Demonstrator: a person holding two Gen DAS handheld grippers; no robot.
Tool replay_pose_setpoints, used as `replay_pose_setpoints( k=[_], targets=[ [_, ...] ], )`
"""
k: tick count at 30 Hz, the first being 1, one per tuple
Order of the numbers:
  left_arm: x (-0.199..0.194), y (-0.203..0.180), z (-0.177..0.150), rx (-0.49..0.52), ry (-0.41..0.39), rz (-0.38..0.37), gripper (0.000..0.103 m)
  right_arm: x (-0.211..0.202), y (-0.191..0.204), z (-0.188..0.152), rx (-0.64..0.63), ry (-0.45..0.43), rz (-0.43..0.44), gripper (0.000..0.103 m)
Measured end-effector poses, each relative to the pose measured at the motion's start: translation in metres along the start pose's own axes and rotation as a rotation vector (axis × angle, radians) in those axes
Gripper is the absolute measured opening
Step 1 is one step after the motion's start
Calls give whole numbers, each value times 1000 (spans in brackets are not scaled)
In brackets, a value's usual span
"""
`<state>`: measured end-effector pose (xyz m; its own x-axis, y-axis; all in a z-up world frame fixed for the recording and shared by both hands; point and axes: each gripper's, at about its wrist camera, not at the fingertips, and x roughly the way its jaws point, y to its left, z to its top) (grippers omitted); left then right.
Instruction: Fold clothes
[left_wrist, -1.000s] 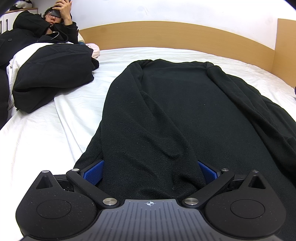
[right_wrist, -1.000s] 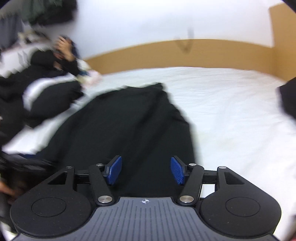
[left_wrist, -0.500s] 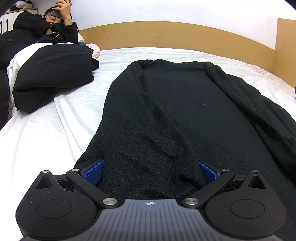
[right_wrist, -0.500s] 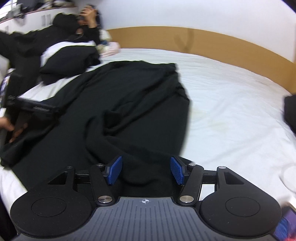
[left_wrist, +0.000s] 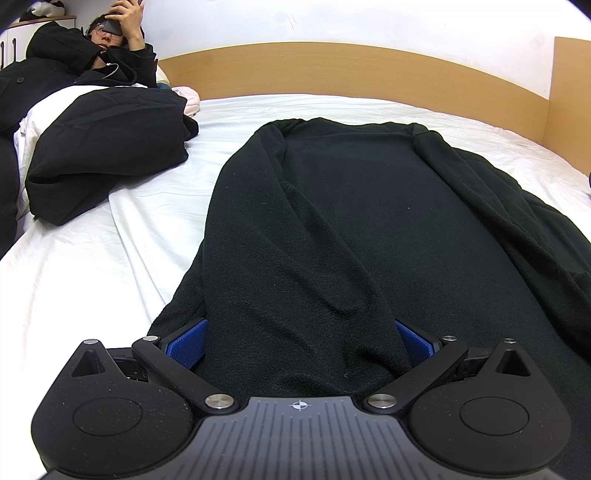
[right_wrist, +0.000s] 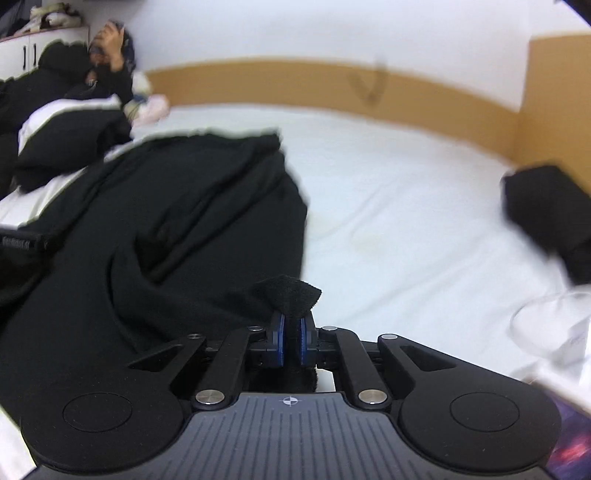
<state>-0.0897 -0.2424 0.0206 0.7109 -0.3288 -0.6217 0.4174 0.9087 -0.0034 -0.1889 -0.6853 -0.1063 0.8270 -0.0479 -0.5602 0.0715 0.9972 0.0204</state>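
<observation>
A long black garment (left_wrist: 351, 229) lies spread lengthwise on the white bed sheet (left_wrist: 92, 277). In the left wrist view my left gripper (left_wrist: 301, 343) stands open at the garment's near hem. Its blue pads (left_wrist: 186, 343) are far apart, and the cloth is bunched up between them. In the right wrist view the same garment (right_wrist: 166, 240) is rumpled at the left. My right gripper (right_wrist: 291, 339) is at its near right corner, jaws closing. Its pads are pinched on a tuft of black cloth (right_wrist: 288, 295) that sticks up beyond them.
A person in black (left_wrist: 92, 55) lies at the far left, beside a dark coat over a white pillow (left_wrist: 103, 147). A wooden headboard (left_wrist: 351, 70) runs along the back. Another dark piece of clothing (right_wrist: 546, 214) and a clear plastic item (right_wrist: 546, 321) lie at the right.
The right gripper has swung right along the hem and shut on the garment's corner; its jaws stood apart before. The left gripper and the cloth between its pads have not moved.
</observation>
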Motion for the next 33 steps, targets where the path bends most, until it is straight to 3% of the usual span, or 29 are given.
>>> replay_pose_setpoints(
  k=[9, 18, 22, 27, 30, 33],
  targets=[
    [0, -1, 0, 2, 1, 2, 103, -62, 22, -3, 22, -55, 346, 8],
    [-1, 1, 0, -5, -1, -7, 102, -99, 69, 50, 4, -47, 531, 8],
    [-1, 2, -1, -8, -3, -11, 102, -97, 101, 55, -85, 12, 541, 11],
    [-2, 4, -1, -16, -7, -23, 102, -89, 117, 59, -121, 76, 549, 26],
    [-2, 6, -1, -27, -11, -33, 102, -82, 99, 76, -73, -7, 420, 33],
    [-2, 6, -2, -28, -12, -34, 102, -44, 80, 100, 34, -129, 274, 34]
  ],
)
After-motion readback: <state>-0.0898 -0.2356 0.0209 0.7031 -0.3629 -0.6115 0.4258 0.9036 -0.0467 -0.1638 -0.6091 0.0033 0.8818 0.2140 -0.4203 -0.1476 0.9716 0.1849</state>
